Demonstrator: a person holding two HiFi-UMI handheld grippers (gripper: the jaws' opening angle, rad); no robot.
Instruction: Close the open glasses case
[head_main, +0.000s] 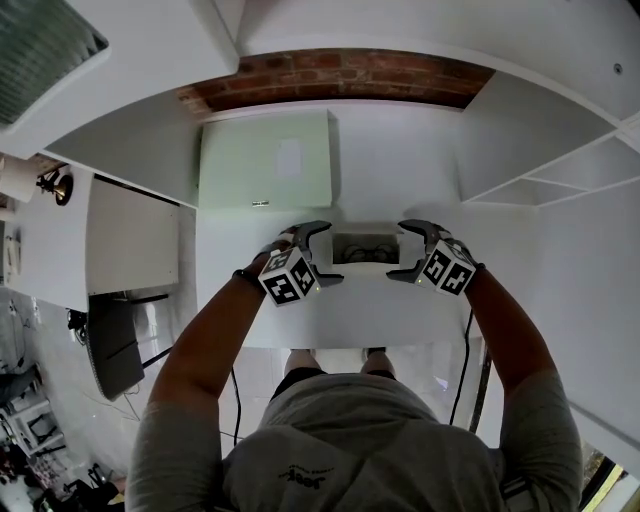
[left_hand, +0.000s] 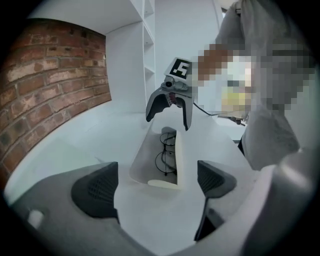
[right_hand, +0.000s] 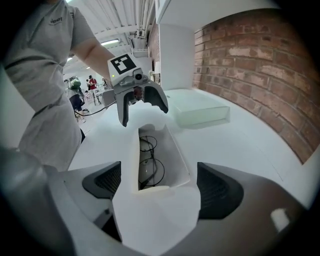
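**Open glasses case flanked by two wide-open grippers**

The glasses case (head_main: 365, 248) is seen at the centre of the head view, on the white table (head_main: 380, 312). It is open, and a pair of thin dark-rimmed glasses (right_hand: 146, 169) is laid inside. The left gripper (head_main: 324, 255) is held at the case's left end and the right gripper (head_main: 400, 251) at its right end, so the case is bracketed between them.

In the left gripper view the jaws are spread wide, with the near end of the case set low between the dark ribbed pads (left_hand: 95, 190). No pad is pressed on it, and nothing is gripped. The same is shown in the right gripper view (a mirror of the first): jaws wide apart, case end between them, untouched.

A pale green box (head_main: 265, 160) is placed beyond the case, towards the brick wall (head_main: 340, 75) at the top of the head view.
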